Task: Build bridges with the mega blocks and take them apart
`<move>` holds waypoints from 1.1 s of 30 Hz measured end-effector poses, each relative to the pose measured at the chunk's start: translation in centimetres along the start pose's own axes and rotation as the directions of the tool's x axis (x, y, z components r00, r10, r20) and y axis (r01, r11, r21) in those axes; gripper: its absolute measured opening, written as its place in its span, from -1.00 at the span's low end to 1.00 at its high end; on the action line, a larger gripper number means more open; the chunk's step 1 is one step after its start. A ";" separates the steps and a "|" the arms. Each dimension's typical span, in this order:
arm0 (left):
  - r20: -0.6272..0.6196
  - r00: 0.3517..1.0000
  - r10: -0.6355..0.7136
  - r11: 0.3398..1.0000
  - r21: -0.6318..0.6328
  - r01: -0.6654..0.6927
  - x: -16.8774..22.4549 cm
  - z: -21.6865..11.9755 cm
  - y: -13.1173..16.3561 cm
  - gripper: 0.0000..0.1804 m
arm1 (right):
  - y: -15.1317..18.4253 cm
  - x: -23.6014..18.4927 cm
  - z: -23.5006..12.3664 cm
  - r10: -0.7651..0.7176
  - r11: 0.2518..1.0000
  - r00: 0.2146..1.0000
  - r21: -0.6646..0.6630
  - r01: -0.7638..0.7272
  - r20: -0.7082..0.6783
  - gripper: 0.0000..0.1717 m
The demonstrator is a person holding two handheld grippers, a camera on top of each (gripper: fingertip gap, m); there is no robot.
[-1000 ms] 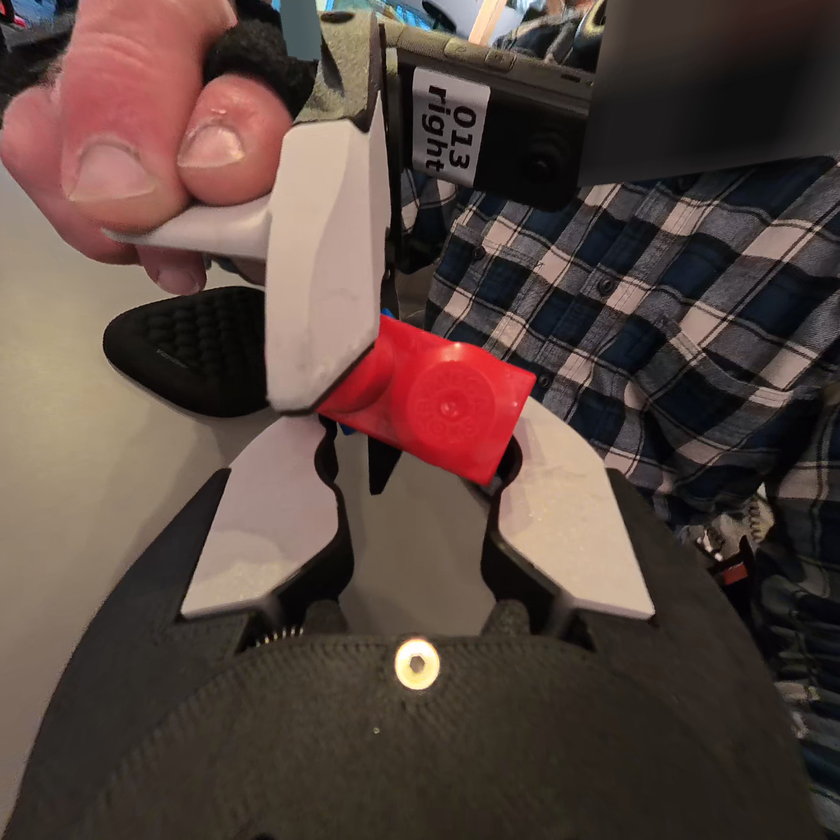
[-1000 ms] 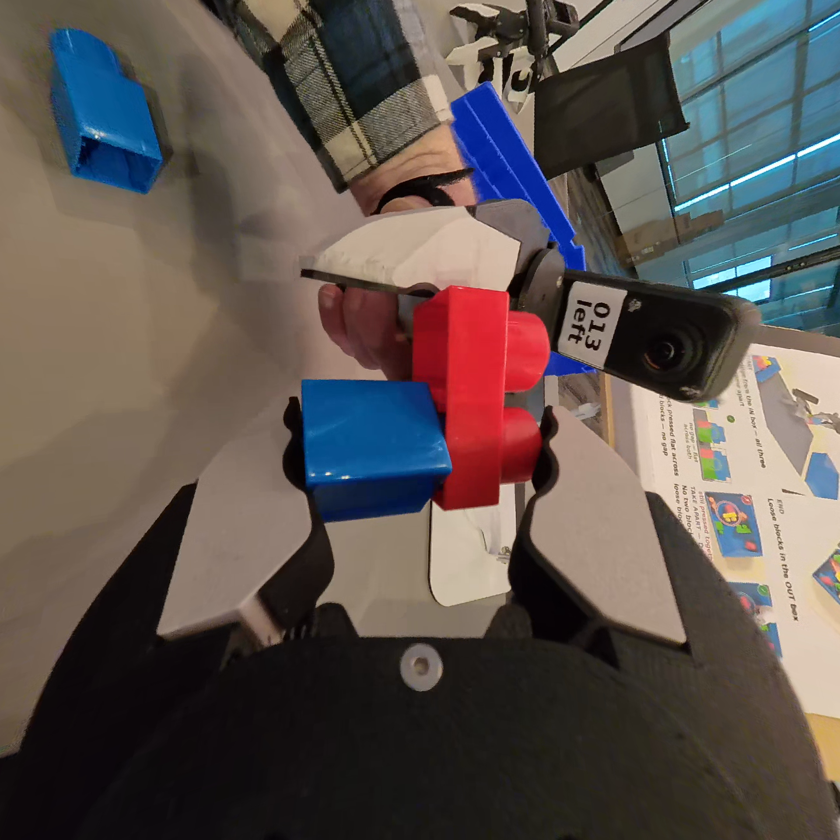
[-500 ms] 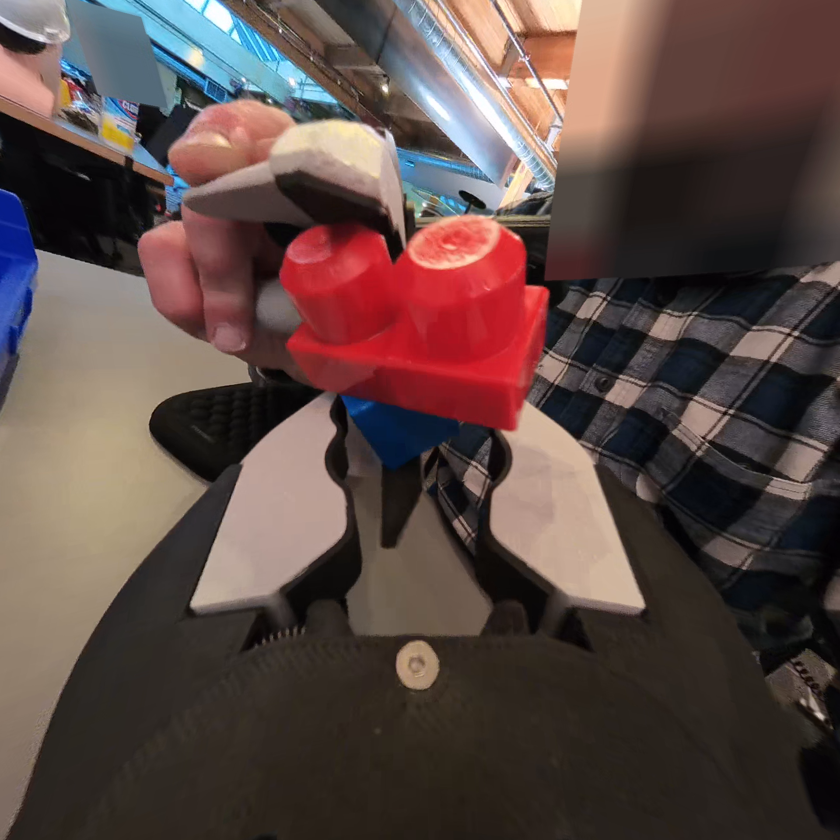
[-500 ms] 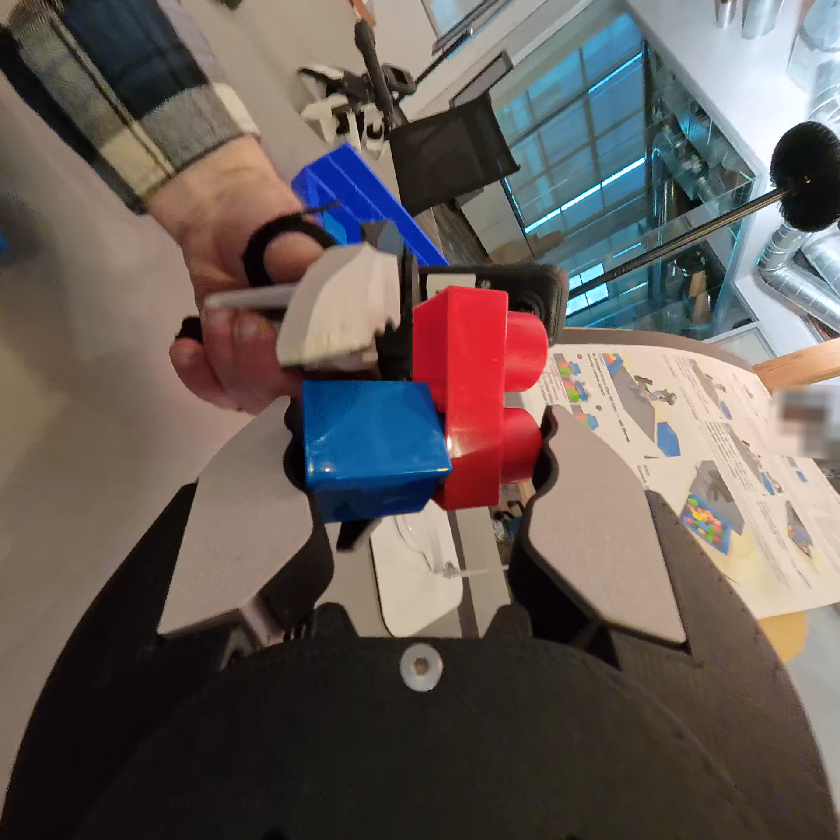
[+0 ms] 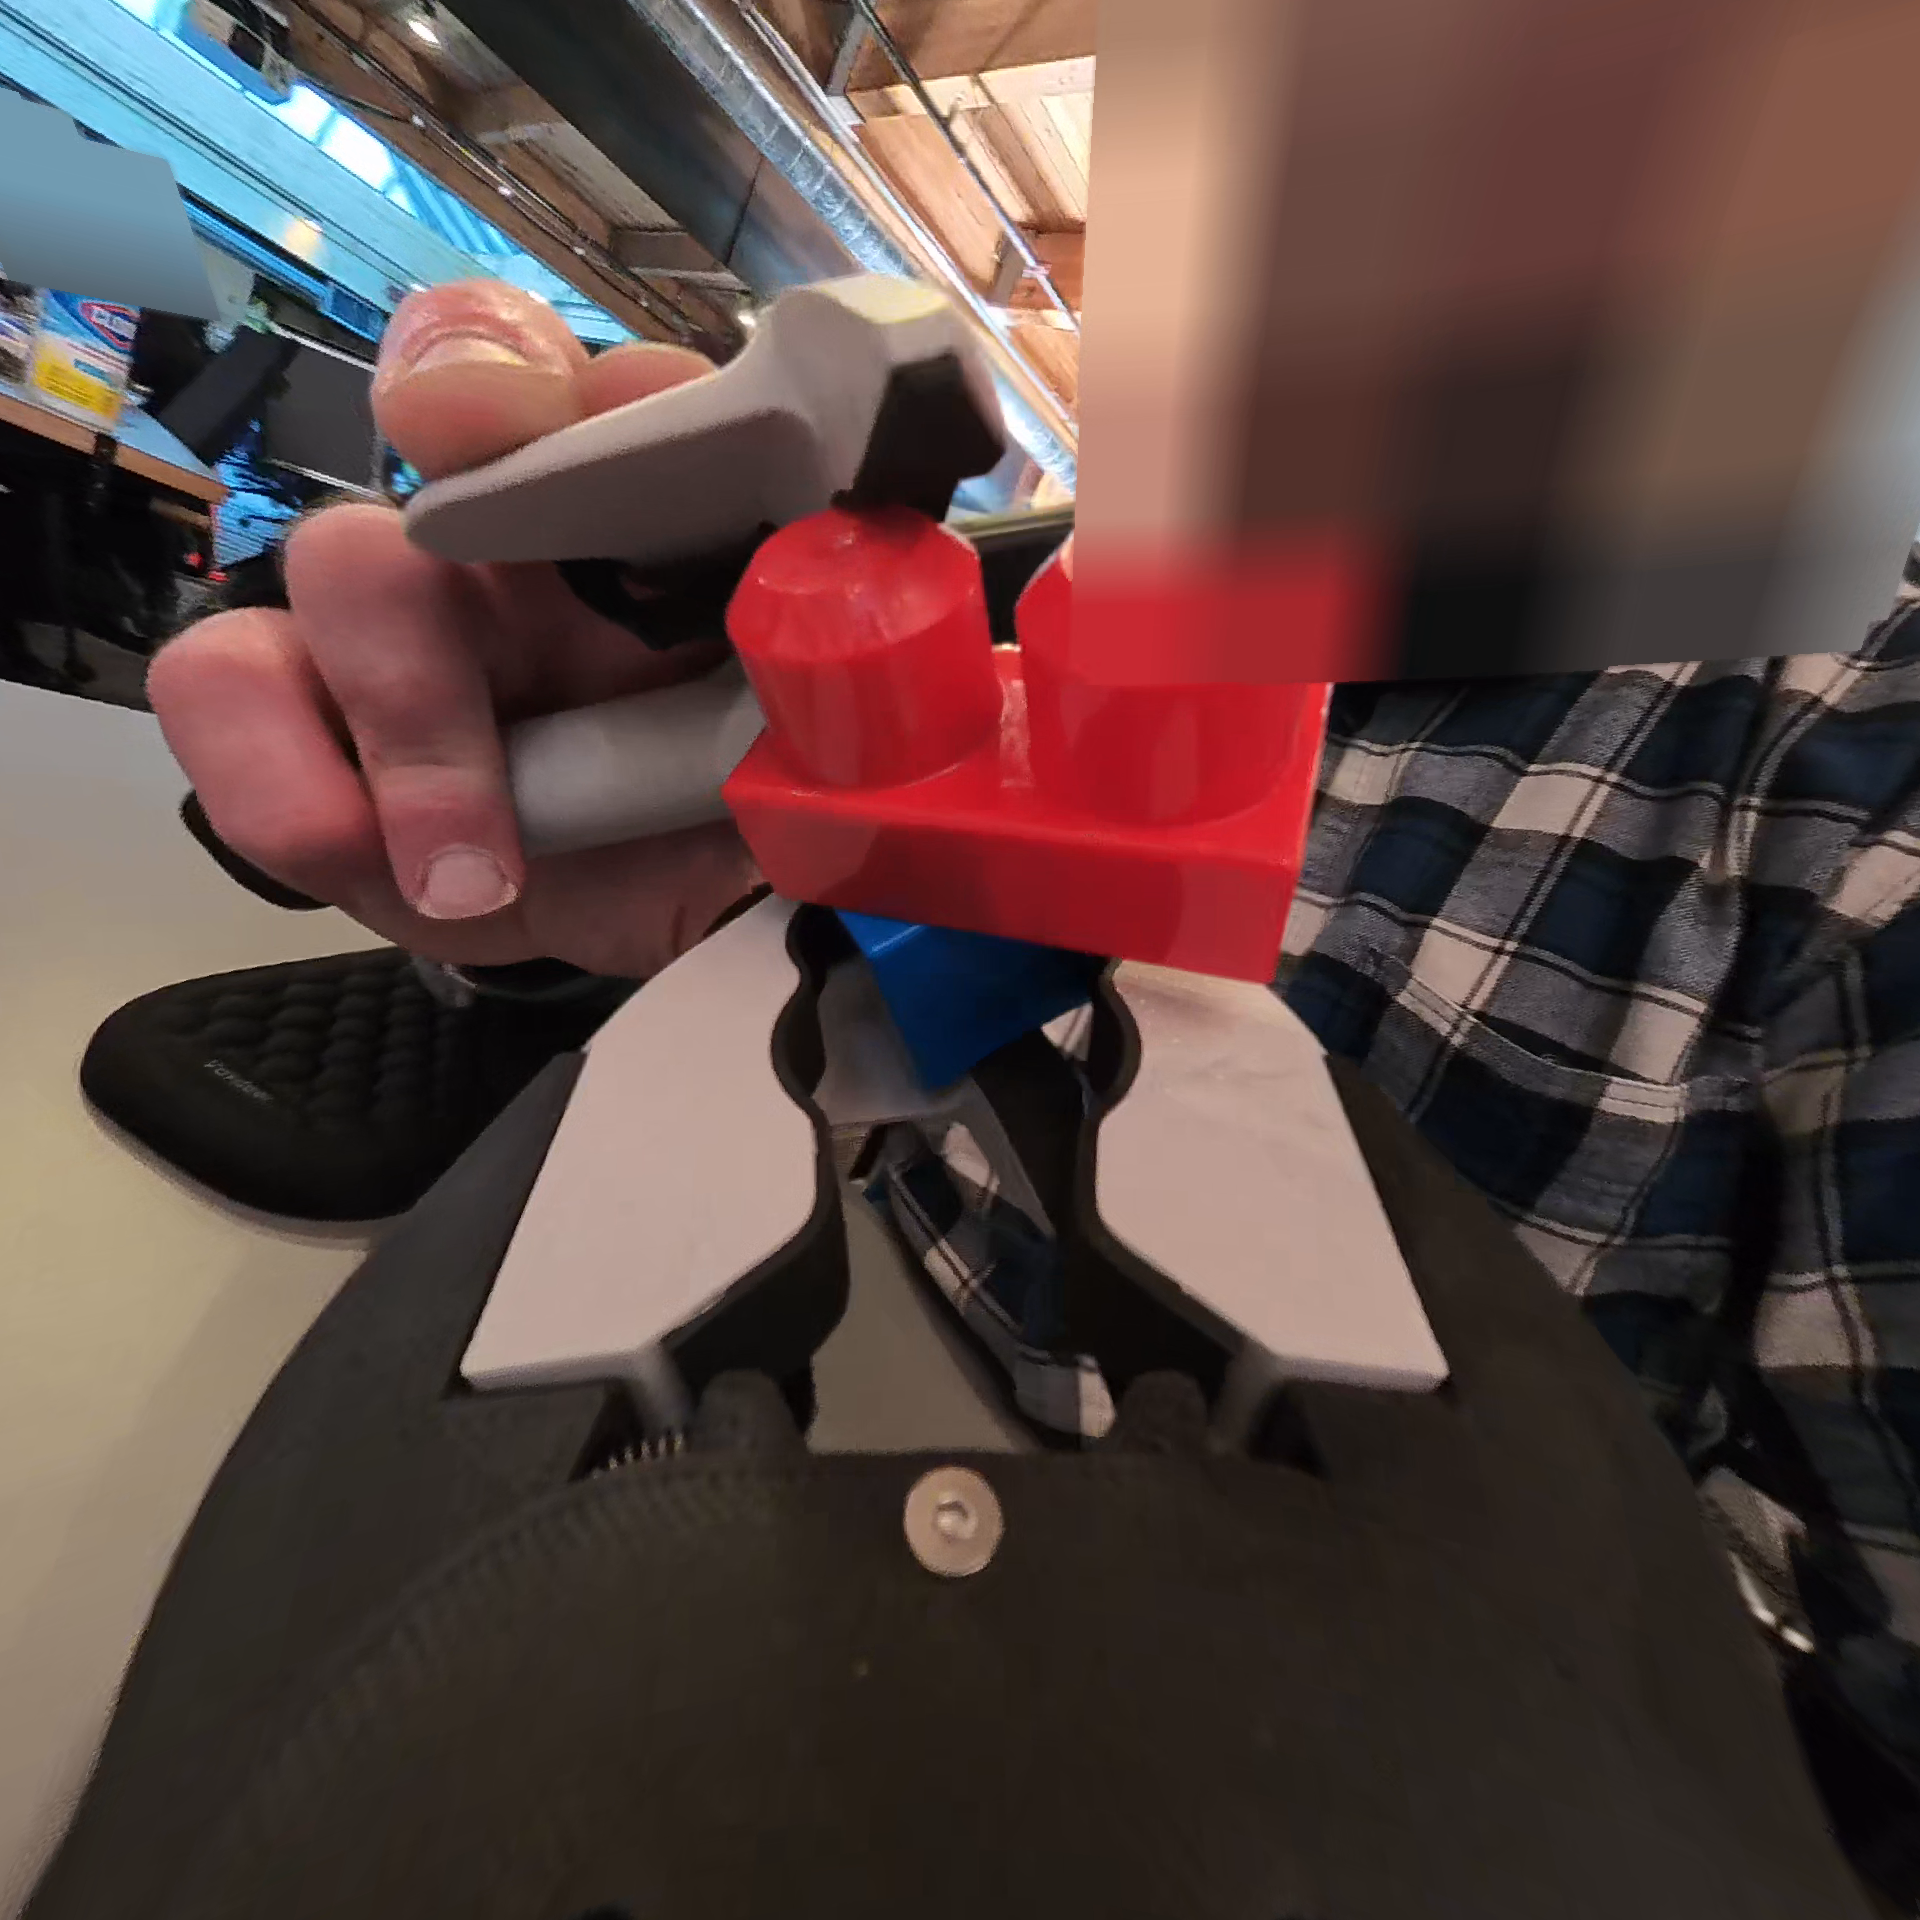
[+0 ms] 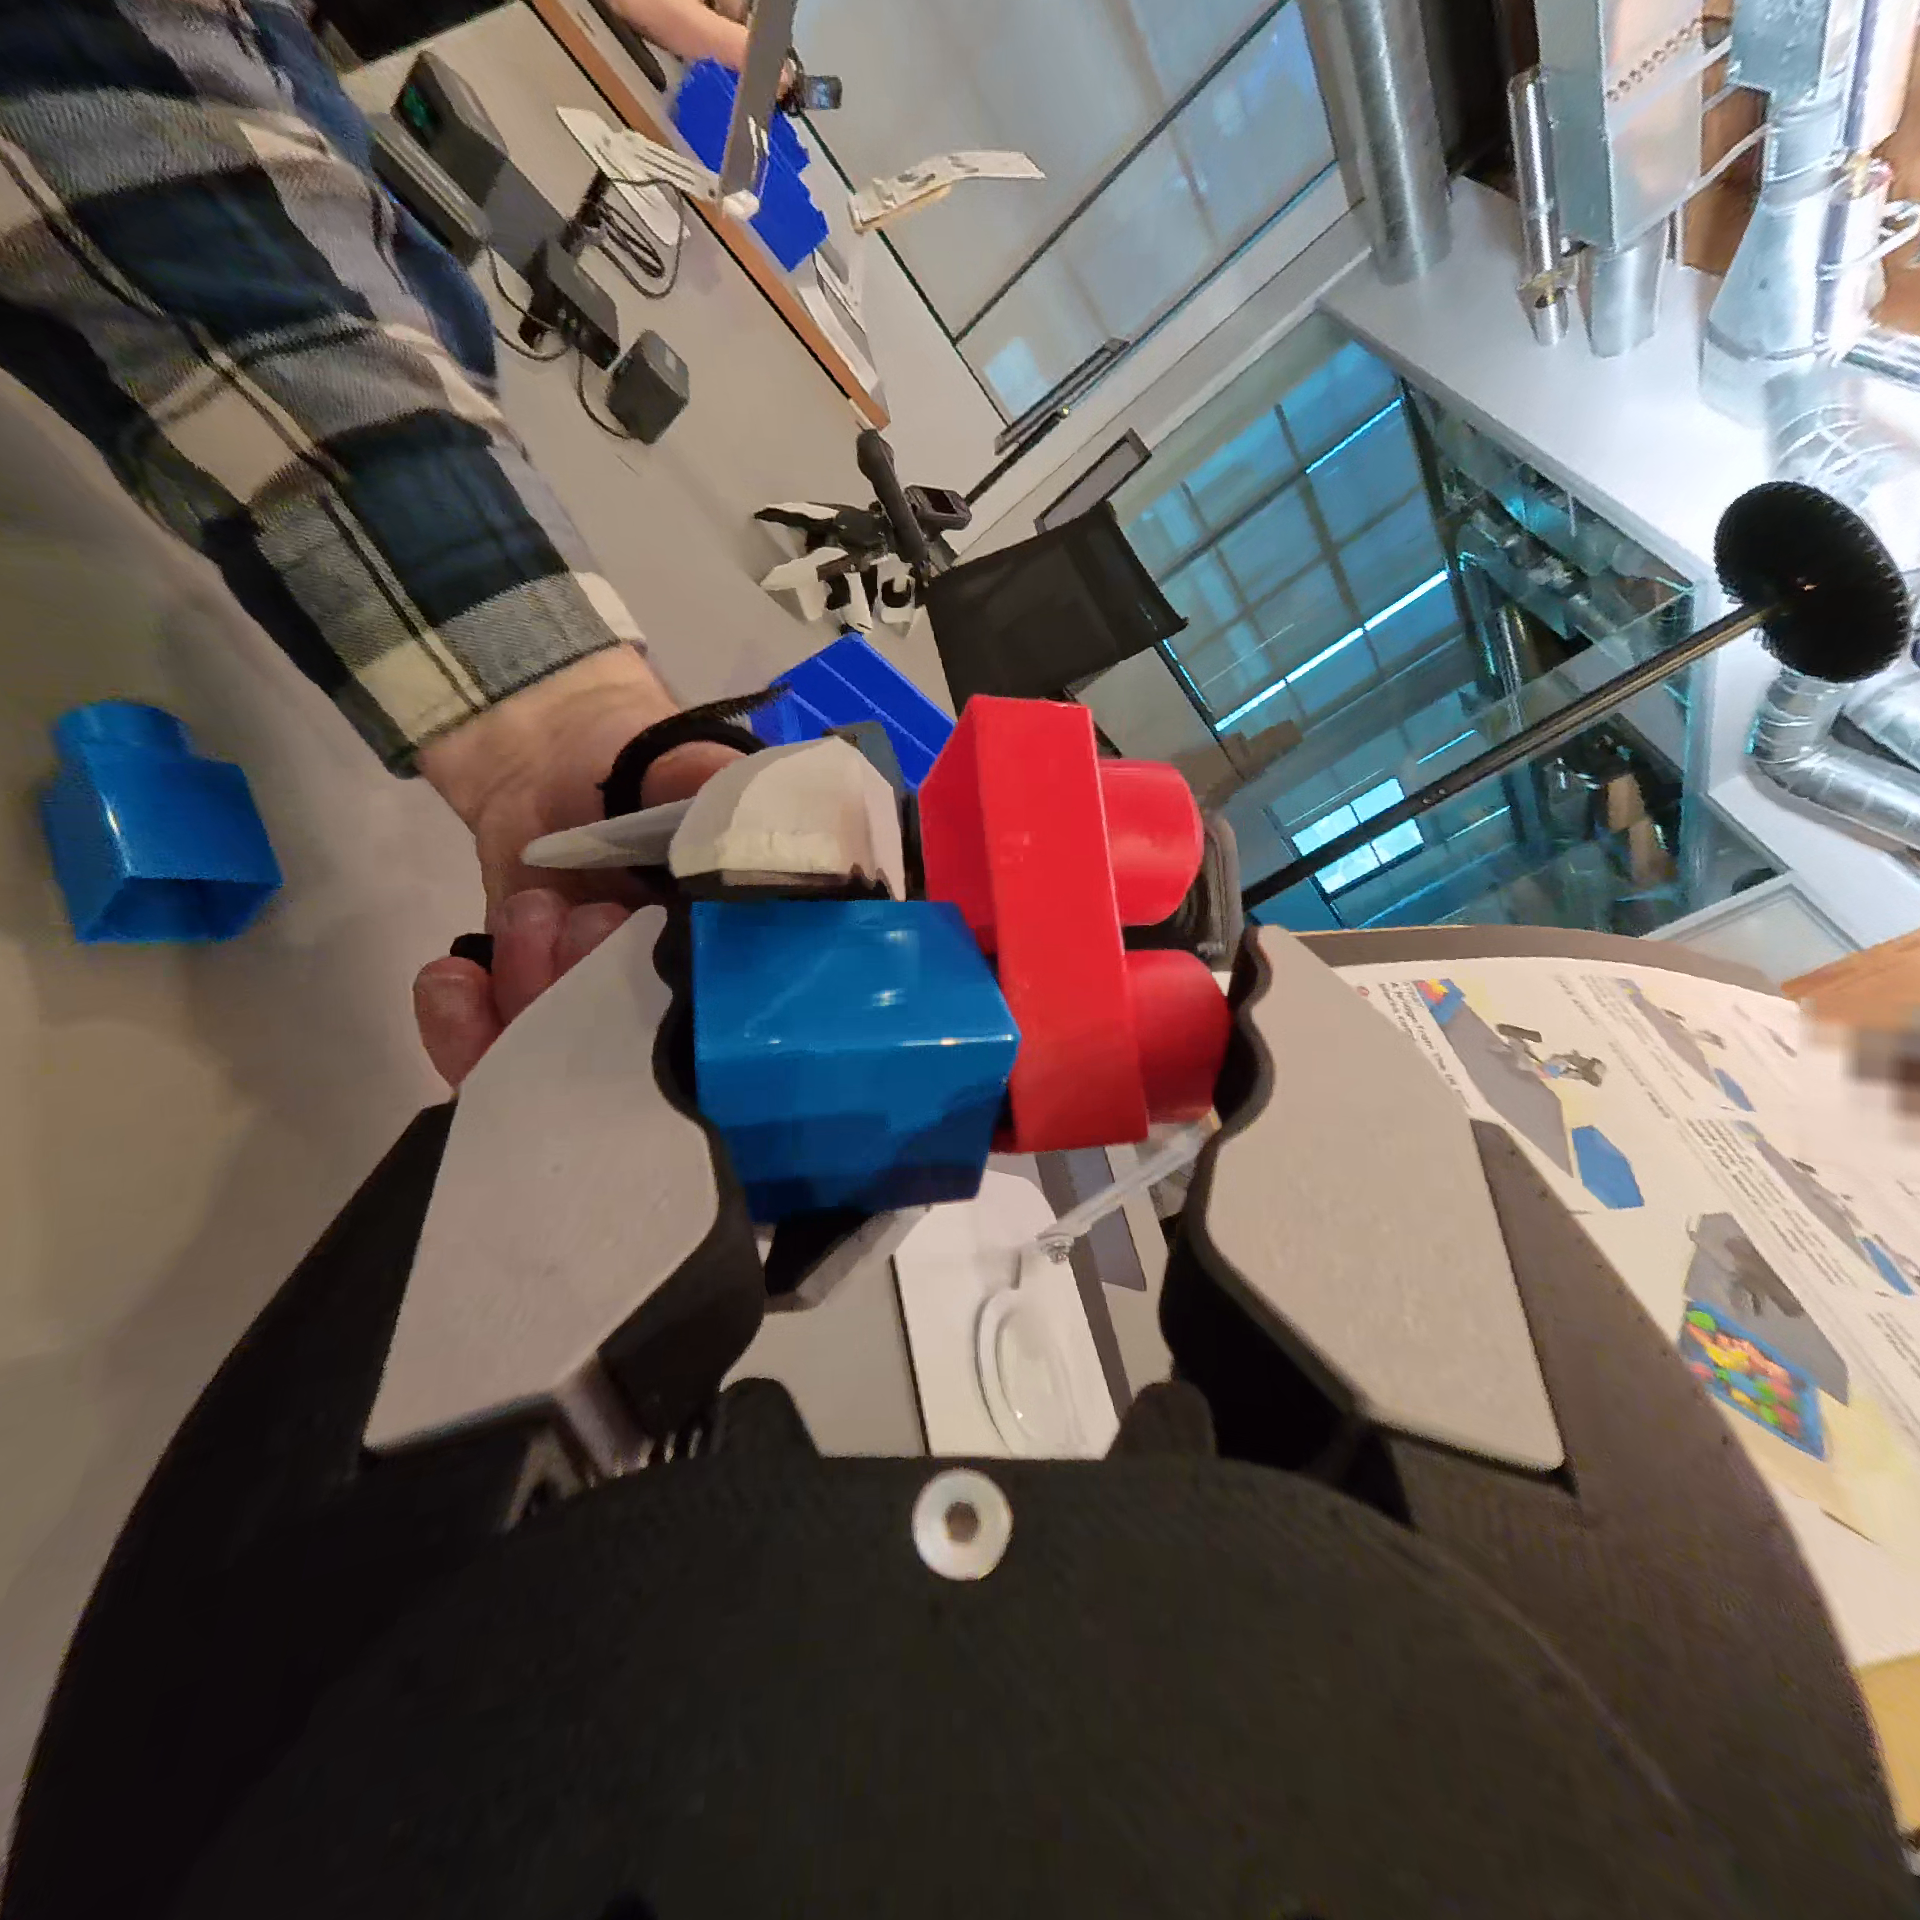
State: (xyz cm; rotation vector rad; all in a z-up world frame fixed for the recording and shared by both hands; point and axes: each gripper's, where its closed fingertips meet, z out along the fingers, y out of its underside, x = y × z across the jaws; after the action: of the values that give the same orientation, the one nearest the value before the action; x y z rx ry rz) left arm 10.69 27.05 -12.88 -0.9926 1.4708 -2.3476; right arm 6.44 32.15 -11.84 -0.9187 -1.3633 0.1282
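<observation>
Two joined blocks sit in my right tool (image 6: 951, 1023): a blue block (image 6: 842, 1049) pressed against one pad and a red block (image 6: 1039, 935) with a stud against the other, so that tool is clenched on the pair, lifted off the counter (image 6: 156, 1143). My left tool (image 5: 948, 971) comes in from the side; its fingers flank the blue block under the red block (image 5: 1029, 862), but I cannot tell whether its pads press on anything. A second blue block (image 6: 156, 831) lies loose on the counter, well apart. An instruction sheet (image 6: 1683, 1174) lies to the right.
</observation>
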 end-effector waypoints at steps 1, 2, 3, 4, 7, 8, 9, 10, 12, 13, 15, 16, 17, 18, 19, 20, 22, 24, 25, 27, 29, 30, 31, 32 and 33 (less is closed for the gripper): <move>-0.031 0.999 -0.018 1.000 -0.001 0.018 0.3 0.0 0.1 -0.49 | -0.1 -0.1 0.1 -0.003 1.000 1.000 -0.005 0.003 0.001 0.14; -0.055 0.997 -0.044 0.999 0.000 0.044 0.4 0.0 0.2 -0.48 | 0.0 0.0 0.2 -0.009 1.000 1.000 -0.019 0.009 0.002 0.14; -0.063 0.996 -0.059 0.998 0.006 0.059 0.4 -0.1 0.1 -0.47 | 0.1 0.0 0.3 -0.009 1.000 1.000 -0.029 0.009 0.006 0.14; -0.054 0.997 -0.061 0.998 0.010 0.062 0.3 -0.1 0.1 -0.47 | 0.2 0.1 0.3 -0.005 0.999 1.000 -0.040 0.005 0.012 0.14; 0.039 0.998 -0.046 0.999 0.011 0.045 -0.5 -0.6 0.1 -0.41 | 0.7 0.7 -0.1 0.011 0.997 1.000 -0.073 -0.011 0.010 0.14; 0.078 0.996 -0.047 0.999 0.005 0.046 -0.8 -1.0 0.2 -0.36 | 1.0 0.9 -0.2 0.011 0.996 1.000 -0.092 -0.010 0.013 0.14; 0.118 0.992 -0.043 0.999 -0.001 0.043 -1.0 -1.5 0.2 -0.29 | 1.5 0.8 -0.2 0.002 0.992 1.000 -0.124 0.002 0.030 0.14; 0.158 0.987 -0.036 0.999 0.001 0.036 -1.2 -2.1 0.2 -0.28 | 2.4 0.5 -0.2 -0.003 0.985 0.998 -0.172 0.014 0.061 0.14; 0.248 0.969 -0.018 1.000 0.021 0.014 -1.4 -3.4 -0.3 -0.20 | 3.8 0.2 -0.5 -0.025 0.972 0.995 -0.232 0.047 0.097 0.14; 0.286 0.958 -0.013 0.999 0.050 -0.002 -1.3 -4.1 -0.8 -0.17 | 4.4 0.1 -0.6 -0.038 0.965 0.994 -0.255 0.063 0.103 0.14; 0.378 0.926 -0.014 0.997 0.080 -0.018 -1.6 -5.2 -1.5 -0.16 | 4.9 -0.2 -0.7 -0.067 0.956 0.990 -0.277 0.099 0.121 0.14; 0.390 0.921 -0.005 0.996 0.088 -0.032 -1.5 -5.3 -1.8 -0.17 | 4.8 -0.5 -0.7 -0.085 0.955 0.987 -0.272 0.119 0.133 0.14; 0.392 0.920 -0.001 0.995 0.094 -0.039 -1.3 -5.1 -2.0 -0.22 | 4.9 -0.9 -0.6 -0.100 0.951 0.983 -0.276 0.140 0.155 0.14; 0.420 0.908 -0.009 0.996 0.084 -0.029 -1.8 -5.0 -1.9 -0.28 | 5.1 -1.2 -0.4 -0.122 0.945 0.978 -0.282 0.166 0.170 0.14; 0.433 0.901 -0.012 0.997 0.073 -0.022 -2.2 -4.8 -1.8 -0.31 | 5.2 -1.5 -0.2 -0.145 0.937 0.973 -0.290 0.194 0.181 0.14; 0.439 0.898 -0.014 0.998 0.060 -0.013 -2.5 -4.4 -1.6 -0.32 | 5.4 -1.8 0.0 -0.162 0.930 0.967 -0.299 0.216 0.194 0.14; 0.498 0.867 -0.018 1.000 0.030 0.003 -3.5 -4.6 -1.0 -0.47 | 6.1 -1.9 0.2 -0.198 0.905 0.959 -0.338 0.258 0.201 0.14; 0.517 0.854 -0.056 0.998 0.064 0.026 -4.0 -5.0 -1.1 -0.49 | 6.8 -1.9 0.2 -0.197 0.890 0.958 -0.372 0.264 0.209 0.14; 0.530 0.845 -0.071 0.996 0.080 0.034 -4.3 -5.2 -1.1 -0.52 | 7.1 -1.8 0.1 -0.200 0.881 0.958 -0.391 0.268 0.205 0.14; 0.560 0.821 -0.107 0.992 0.110 0.054 -4.8 -5.6 -1.1 -0.55 | 7.9 -1.7 0.1 -0.205 0.852 0.956 -0.444 0.279 0.208 0.14; 0.591 0.798 -0.119 0.991 0.121 0.057 -5.2 -5.9 -0.9 -0.58 | 8.3 -1.8 0.1 -0.213 0.831 0.952 -0.472 0.295 0.219 0.14; 0.591 0.796 -0.130 0.989 0.134 0.062 -5.2 -6.0 -0.8 -0.58 | 8.4 -2.0 0.2 -0.202 0.831 0.955 -0.478 0.285 0.218 0.14; 0.602 0.788 -0.129 0.989 0.135 0.058 -5.3 -6.1 -0.7 -0.58 | 8.5 -2.1 0.3 -0.187 0.832 0.958 -0.484 0.273 0.220 0.14; 0.614 0.778 -0.133 0.989 0.139 0.060 -5.3 -6.3 -0.6 -0.58 | 8.6 -2.2 0.5 -0.174 0.836 0.960 -0.483 0.261 0.218 0.14; 0.614 0.776 -0.145 0.987 0.145 0.069 -5.3 -6.5 -0.4 -0.58 | 8.6 -2.5 0.6 -0.158 0.844 0.962 -0.475 0.248 0.220 0.14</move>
State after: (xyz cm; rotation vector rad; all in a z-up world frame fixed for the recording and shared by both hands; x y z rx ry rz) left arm 10.67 34.59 -16.63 -1.6500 1.0184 -1.8419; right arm 8.85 36.69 -19.15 -1.2037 -1.6889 -0.3358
